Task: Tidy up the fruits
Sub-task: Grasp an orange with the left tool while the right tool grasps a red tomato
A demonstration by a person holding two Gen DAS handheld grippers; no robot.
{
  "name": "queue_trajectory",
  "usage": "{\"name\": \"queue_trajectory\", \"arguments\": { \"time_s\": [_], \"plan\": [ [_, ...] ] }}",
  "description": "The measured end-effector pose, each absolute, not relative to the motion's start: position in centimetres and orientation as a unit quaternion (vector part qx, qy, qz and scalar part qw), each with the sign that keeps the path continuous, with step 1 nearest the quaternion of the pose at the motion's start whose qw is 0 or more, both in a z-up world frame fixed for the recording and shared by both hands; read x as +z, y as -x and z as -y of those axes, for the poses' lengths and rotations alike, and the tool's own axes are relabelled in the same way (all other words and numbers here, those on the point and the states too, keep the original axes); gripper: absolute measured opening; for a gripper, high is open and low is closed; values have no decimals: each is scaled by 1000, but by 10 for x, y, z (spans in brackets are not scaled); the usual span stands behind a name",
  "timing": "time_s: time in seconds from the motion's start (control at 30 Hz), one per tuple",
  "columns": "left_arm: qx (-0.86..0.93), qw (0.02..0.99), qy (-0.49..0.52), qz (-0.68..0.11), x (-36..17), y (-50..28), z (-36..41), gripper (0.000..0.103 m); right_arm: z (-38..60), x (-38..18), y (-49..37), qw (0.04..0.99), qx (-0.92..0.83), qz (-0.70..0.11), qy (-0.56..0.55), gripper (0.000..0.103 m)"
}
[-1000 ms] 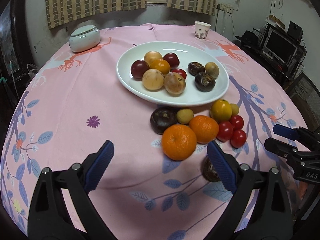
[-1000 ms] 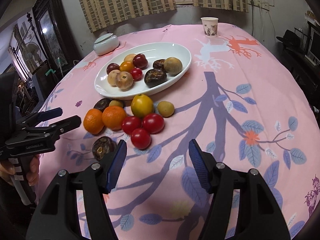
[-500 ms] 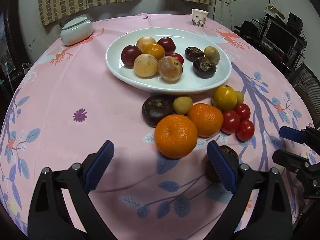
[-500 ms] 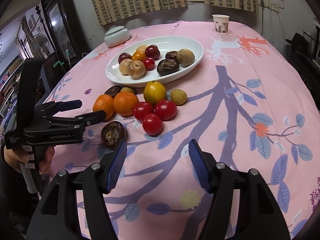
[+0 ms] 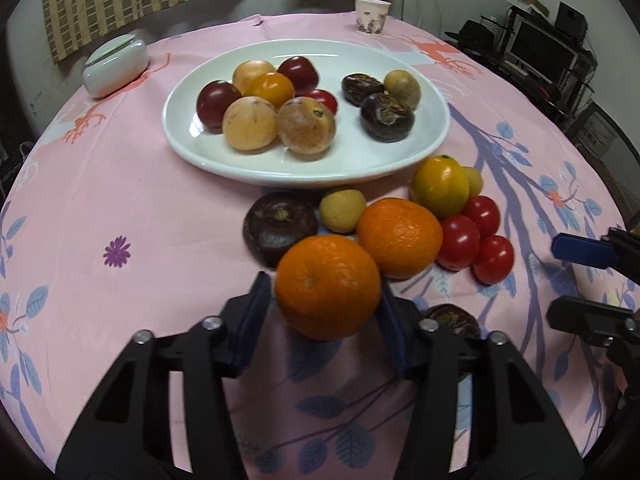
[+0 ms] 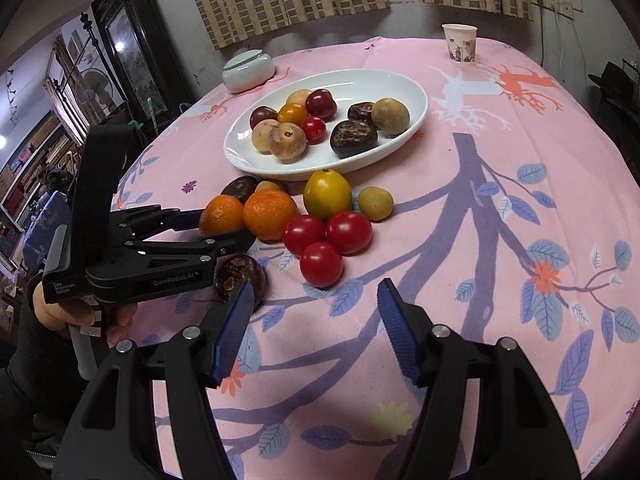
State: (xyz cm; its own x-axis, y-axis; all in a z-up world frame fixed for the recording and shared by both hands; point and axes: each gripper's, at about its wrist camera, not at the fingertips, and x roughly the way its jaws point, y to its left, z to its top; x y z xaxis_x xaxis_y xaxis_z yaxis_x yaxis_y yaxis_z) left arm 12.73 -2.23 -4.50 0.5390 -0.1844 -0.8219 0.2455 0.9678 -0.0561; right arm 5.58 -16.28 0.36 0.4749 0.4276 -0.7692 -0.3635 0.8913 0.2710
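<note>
Since the earlier frame the left claw has advanced to the near round orange mandarin and narrowed its blue-padded fingers from wide apart to flanking that fruit on both sides; it is now clenched on the mandarin, which sits at the front of the loose fruit pile on the tabletop. The round tabletop under a pink cloth printed with purple branches and blue leaves carries everything. The white oval ceramic plate lies toward the far side and holds round tan, dark red, yellow-orange and dark brown fruits. The right claw hangs released, fingers well apart, above bare cloth near the pile; nothing sits between its pads. A pale green lidded ceramic jar stands to the far left of the plate. A second orange mandarin touches the gripped one from behind. A dark brown flattened chestnut-like fruit lies just left of it, near the plate rim. A yellow oval citrus fruit sits beside the plate's near right rim. Three red cherry tomatoes cluster just right of the mandarins. A small patterned paper cup stands at the far edge
</note>
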Motion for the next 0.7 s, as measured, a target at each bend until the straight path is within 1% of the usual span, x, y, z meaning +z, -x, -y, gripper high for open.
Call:
{"name": "queue_trajectory", "arguments": {
  "time_s": [0.1,0.23,0.37,0.53,0.57,0.63,0.7],
  "plan": [
    [-119,879,-39,-459,-45,-124,24,46,160,-3,-61,855,216,-471,-22,65],
    [-125,877,-20,-464,-42,-119,15,46,163,-11,-73,851,185,-489,-35,65],
    [-123,879,-9,-461,-40,-115,6,46,151,-10,-74,863,177,-473,-17,65],
    [-123,877,1,-464,-41,-114,2,46,136,-15,-81,857,175,-484,8,64],
    [-125,877,1,-464,-41,-113,1,46,134,-15,-82,857,175,-485,10,63],
    [-127,876,2,-465,-41,-113,1,46,129,-18,-84,854,177,-489,19,49],
    [-127,876,4,-466,-42,-113,1,46,125,-21,-85,854,174,-489,26,47]
  ]
}}
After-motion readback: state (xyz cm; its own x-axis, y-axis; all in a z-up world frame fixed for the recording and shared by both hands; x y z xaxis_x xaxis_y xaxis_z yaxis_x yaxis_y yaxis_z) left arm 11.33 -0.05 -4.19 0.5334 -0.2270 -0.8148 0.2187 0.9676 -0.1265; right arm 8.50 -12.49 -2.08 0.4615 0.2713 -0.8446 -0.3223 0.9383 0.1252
